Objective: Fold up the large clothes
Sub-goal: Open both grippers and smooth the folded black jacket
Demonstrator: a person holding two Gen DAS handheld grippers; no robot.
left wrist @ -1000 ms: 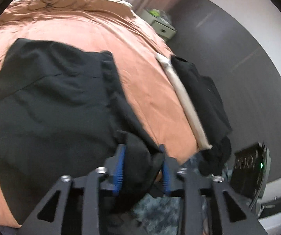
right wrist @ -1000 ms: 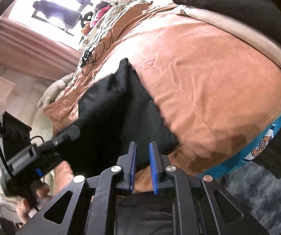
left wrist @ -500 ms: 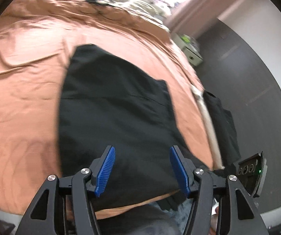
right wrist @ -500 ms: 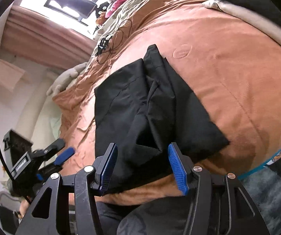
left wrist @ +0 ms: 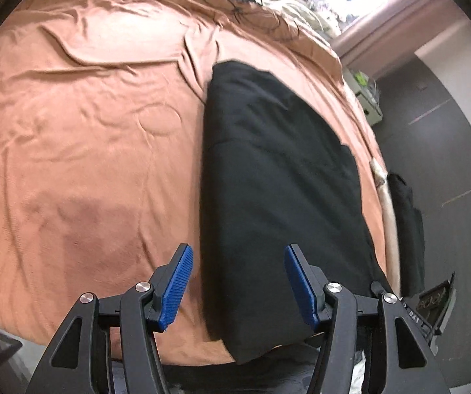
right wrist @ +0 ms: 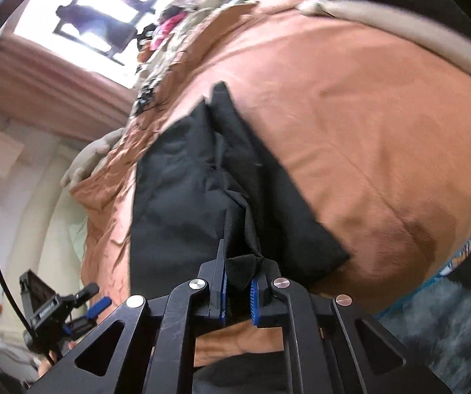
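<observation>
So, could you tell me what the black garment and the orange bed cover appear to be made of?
Black garment: likely a matte woven fabric, since it drapes limp, without sheen. Orange bed cover: probably a soft brushed or suede-like textile, given its soft creases and darker rubbed patches.

No legible text

Faint white marks on the left gripper's (left wrist: 237,282) body, at four o'clock, are unreadable.

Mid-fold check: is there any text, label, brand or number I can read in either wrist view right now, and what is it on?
No text reads clearly.
Pale marks on the black device at the lower right of the left wrist view: too small and blurred.
Faint lettering on the left gripper body in the right wrist view: blurred.
Black garment: no label visible.
</observation>
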